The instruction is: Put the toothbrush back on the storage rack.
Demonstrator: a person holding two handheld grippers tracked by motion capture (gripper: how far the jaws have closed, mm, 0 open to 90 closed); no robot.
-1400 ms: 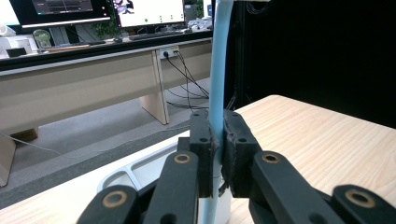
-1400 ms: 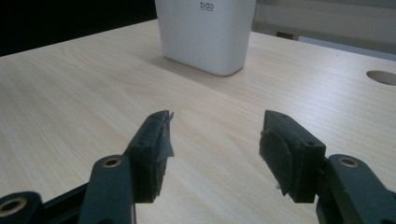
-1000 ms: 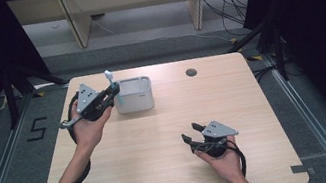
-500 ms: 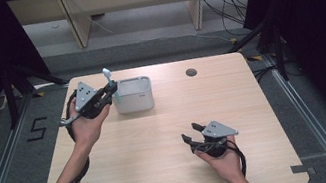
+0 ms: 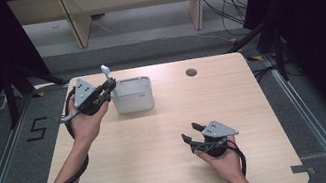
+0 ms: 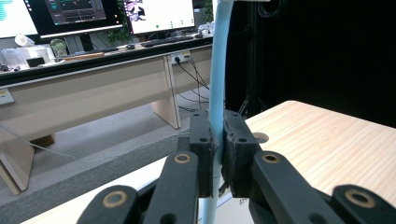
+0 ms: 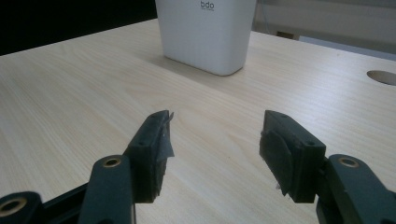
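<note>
My left gripper (image 5: pixel 110 85) is clamped on the pale blue handle (image 6: pixel 217 84), right beside the white bin (image 5: pixel 133 95). I'd keep it upright and lower straight inside. My right gripper (image 7: pixel 215 154) sits spread wide, idle.

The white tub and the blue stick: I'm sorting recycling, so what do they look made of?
The tub looks like matte white plastic: smooth moulded walls, rounded corners, printed logo. The stick, clamped in the left gripper, looks like smooth pale-blue plastic, though I can't be certain.
</note>
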